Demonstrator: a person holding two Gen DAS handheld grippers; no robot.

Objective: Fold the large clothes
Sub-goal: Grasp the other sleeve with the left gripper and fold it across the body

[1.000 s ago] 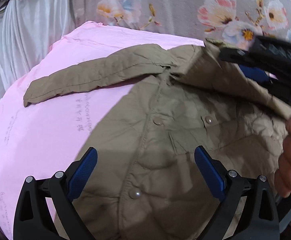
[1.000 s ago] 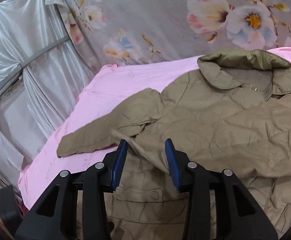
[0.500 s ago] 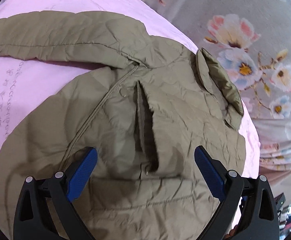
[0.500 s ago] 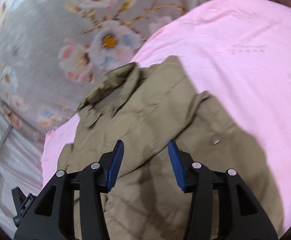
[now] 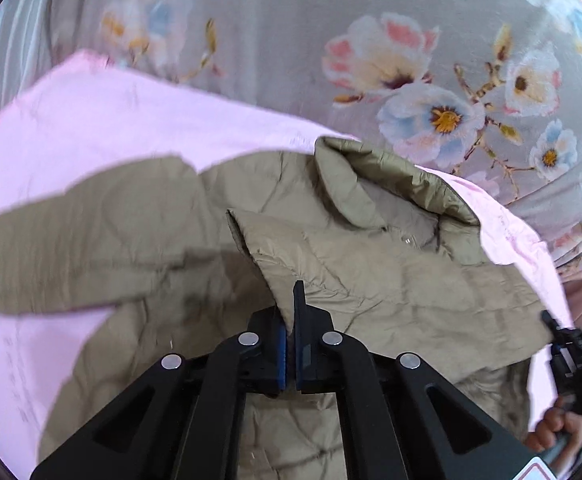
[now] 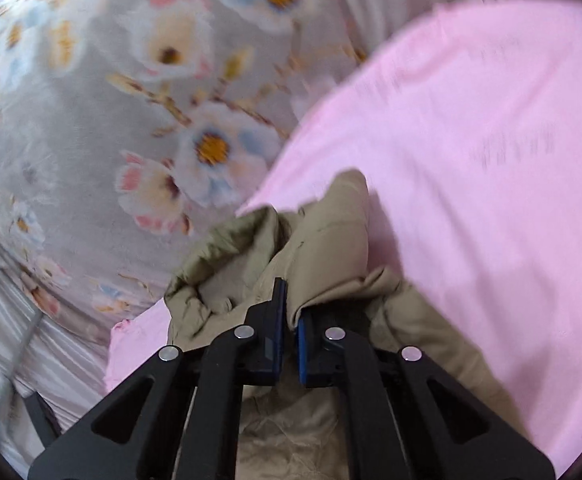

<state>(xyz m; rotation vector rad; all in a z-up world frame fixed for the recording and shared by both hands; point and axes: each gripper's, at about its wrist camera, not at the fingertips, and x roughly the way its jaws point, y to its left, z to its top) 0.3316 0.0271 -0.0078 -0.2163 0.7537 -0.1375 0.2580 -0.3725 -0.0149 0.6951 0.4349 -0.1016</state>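
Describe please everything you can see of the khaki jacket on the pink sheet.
The khaki jacket is a thin, quilted, slightly shiny garment with a turned collar and a snap below it. It lies crumpled on the pink sheet, one sleeve spread flat to the side. The left gripper has just closed on a raised fold of its front; the right gripper has just closed on fabric beside the collar.

Right gripper [image 6: 288, 320] is clamped on a bunched fold of the khaki jacket [image 6: 331, 240], over the pink sheet [image 6: 471, 140].
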